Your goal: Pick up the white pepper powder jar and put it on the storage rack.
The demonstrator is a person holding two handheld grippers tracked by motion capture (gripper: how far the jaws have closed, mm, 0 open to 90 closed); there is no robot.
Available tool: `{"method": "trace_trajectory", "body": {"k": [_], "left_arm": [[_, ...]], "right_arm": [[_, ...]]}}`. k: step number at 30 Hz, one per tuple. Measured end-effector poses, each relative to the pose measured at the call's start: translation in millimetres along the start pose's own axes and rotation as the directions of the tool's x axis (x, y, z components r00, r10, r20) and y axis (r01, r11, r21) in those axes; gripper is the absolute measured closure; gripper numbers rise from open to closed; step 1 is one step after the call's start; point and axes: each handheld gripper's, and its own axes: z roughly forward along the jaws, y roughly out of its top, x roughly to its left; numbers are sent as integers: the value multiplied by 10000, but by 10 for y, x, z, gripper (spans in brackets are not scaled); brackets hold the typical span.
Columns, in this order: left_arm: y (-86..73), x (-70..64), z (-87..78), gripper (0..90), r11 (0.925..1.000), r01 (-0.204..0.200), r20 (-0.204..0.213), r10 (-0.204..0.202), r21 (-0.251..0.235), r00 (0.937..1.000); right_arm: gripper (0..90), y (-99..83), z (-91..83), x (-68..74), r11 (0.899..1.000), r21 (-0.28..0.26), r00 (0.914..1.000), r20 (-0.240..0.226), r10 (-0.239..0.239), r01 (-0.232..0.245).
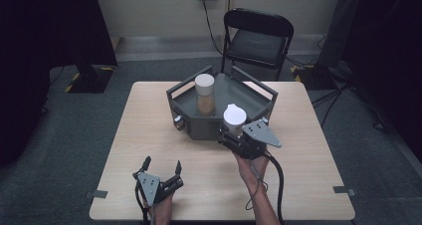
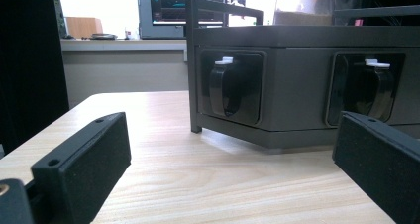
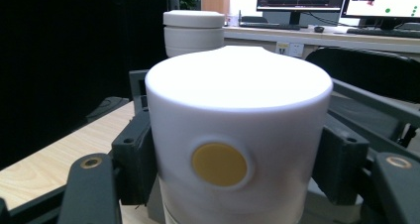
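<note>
A: what's the right gripper [image 1: 238,131] got?
B: white canister [image 3: 237,135] with a yellow dot, clamped upright at the grey tray's [image 1: 259,103] front edge. Left gripper [image 1: 161,168] sits low near the table's [image 1: 298,185] front, jaws wide.

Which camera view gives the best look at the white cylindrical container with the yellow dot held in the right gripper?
The right gripper view: the white cylindrical container sits close up between the right gripper jaws, its yellow dot plain. The high view shows it small, at the dark grey tray edge.
</note>
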Motion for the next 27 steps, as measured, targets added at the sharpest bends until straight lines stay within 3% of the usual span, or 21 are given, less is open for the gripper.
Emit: {"method": "trace_trajectory", "body": {"k": [18,27], "left_arm": [[1,0,0,11,10000,-2,-2,2,5,10000],[2,2,0,12,10000,-6,11,6,10,10000]], "right_arm": [[301,341,177,-81,9997,-101,9998,66,-203,204],[301,520,323,-228,9998,14,9997,163,198,-199]]}}
